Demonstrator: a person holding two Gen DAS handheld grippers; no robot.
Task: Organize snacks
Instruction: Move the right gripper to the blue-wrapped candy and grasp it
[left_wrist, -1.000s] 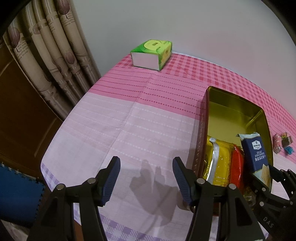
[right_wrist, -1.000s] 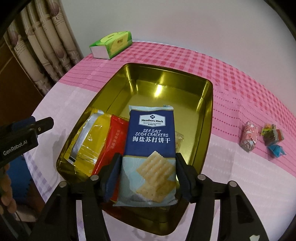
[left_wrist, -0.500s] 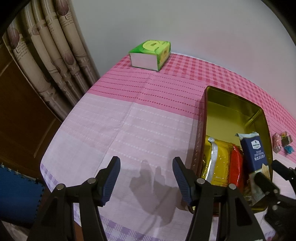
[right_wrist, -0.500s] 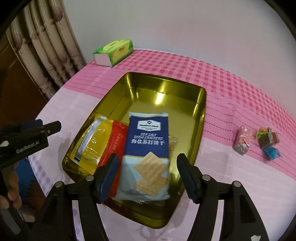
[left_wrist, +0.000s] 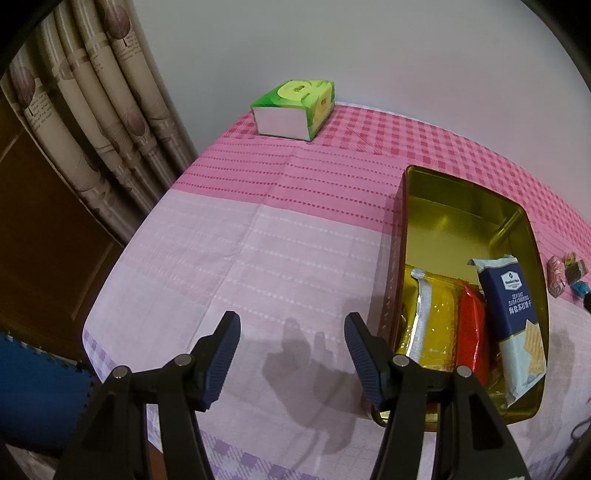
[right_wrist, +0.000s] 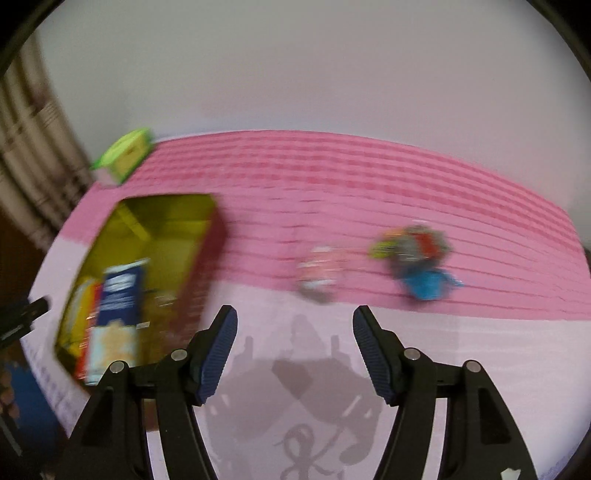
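A gold tin (left_wrist: 461, 206) stands on the pink tablecloth and holds a yellow packet (left_wrist: 434, 325), a red packet (left_wrist: 471, 332) and a blue soda cracker pack (left_wrist: 517, 306). The tin also shows, blurred, in the right wrist view (right_wrist: 166, 221). My left gripper (left_wrist: 291, 347) is open and empty over the cloth left of the tin. My right gripper (right_wrist: 293, 343) is open and empty over the cloth right of the tin. Beyond it lie a pink wrapped snack (right_wrist: 319, 273), a multicoloured snack (right_wrist: 410, 245) and a blue snack (right_wrist: 428, 282).
A green tissue box (left_wrist: 295, 109) stands at the table's far left corner by the wall. Curtains (left_wrist: 92, 122) hang left of the table. The table's near edge runs just below both grippers. A blue mat (left_wrist: 33, 391) lies on the floor.
My right gripper let go of the cracker pack, which now lies in the tin, and swung right towards the small snacks. My left gripper has stayed still.
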